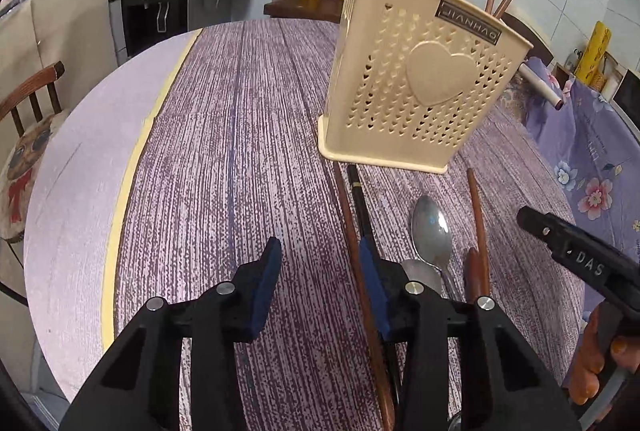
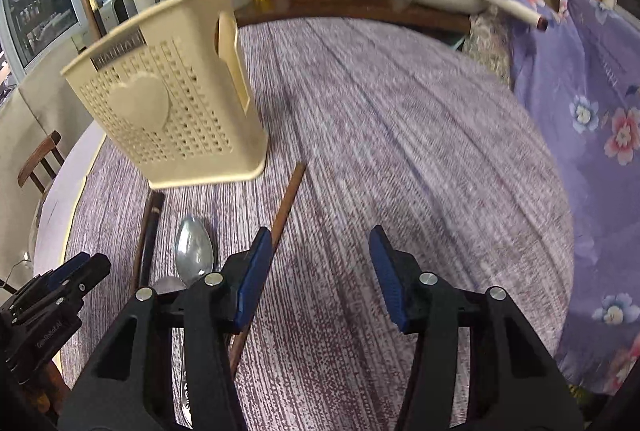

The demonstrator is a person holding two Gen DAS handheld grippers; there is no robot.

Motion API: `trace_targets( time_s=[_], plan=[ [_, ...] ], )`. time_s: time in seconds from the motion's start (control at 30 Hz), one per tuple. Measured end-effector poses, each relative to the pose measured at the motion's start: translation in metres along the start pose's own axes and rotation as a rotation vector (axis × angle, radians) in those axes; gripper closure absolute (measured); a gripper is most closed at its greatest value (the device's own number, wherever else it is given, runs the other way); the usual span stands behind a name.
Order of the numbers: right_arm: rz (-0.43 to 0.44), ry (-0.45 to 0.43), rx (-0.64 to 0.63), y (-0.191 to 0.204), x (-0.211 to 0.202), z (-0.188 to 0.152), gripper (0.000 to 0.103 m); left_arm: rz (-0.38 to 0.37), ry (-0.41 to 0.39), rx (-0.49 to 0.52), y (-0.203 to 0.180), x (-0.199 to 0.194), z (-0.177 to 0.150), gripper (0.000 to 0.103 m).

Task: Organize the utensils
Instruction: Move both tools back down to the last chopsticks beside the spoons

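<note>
Hovering over the table (image 1: 240, 111), the left gripper (image 1: 318, 251) and right gripper (image 2: 316, 243) gape half-wide, holding nothing.

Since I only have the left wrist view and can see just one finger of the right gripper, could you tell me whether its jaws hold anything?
Observer: No. The right gripper stands open above the bare tablecloth, with nothing between its pads.
Operator: Thank you. Where does the nearest chopstick lie in relation to it?
Observer: A brown chopstick lies on the cloth and runs under the gripper's left finger, not through the gap between the pads.
</note>
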State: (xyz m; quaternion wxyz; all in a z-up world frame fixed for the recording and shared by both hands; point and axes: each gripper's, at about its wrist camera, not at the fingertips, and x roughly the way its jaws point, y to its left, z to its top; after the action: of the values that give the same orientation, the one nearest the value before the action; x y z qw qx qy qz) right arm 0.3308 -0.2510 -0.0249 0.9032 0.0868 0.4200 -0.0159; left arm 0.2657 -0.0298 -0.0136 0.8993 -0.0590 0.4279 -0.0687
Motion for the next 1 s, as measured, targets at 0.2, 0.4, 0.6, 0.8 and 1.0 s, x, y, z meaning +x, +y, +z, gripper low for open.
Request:
trace_targets(
  time_s=[0.2, 0.4, 0.6, 0.8, 1.0],
  plan=[
    [-0.015, 0.044, 0.019, 0.009, 0.024, 0.000, 0.059, 0.011, 0.018, -0.014, 0.003, 0.008, -0.004, 0.066],
    [-0.024, 0.072, 0.040, 0.015, 0.037, 0.007, 0.063, 0.005, 0.026, -0.037, 0.005, 0.012, -0.002, 0.066],
    [-0.085, 0.067, 0.016, 0.020, 0.040, 0.008, 0.068, 0.001, 0.024, -0.036, -0.001, 0.017, 0.003, 0.066],
    [-0.106, 0.069, -0.012, 0.013, 0.038, 0.007, 0.086, 0.019, 0.026, -0.044, 0.000, 0.024, 0.004, 0.066],
    [-0.110, 0.073, 0.001, 0.012, 0.036, 0.005, 0.086, 0.021, 0.027, -0.029, -0.006, 0.026, 0.005, 0.066]
  ],
)
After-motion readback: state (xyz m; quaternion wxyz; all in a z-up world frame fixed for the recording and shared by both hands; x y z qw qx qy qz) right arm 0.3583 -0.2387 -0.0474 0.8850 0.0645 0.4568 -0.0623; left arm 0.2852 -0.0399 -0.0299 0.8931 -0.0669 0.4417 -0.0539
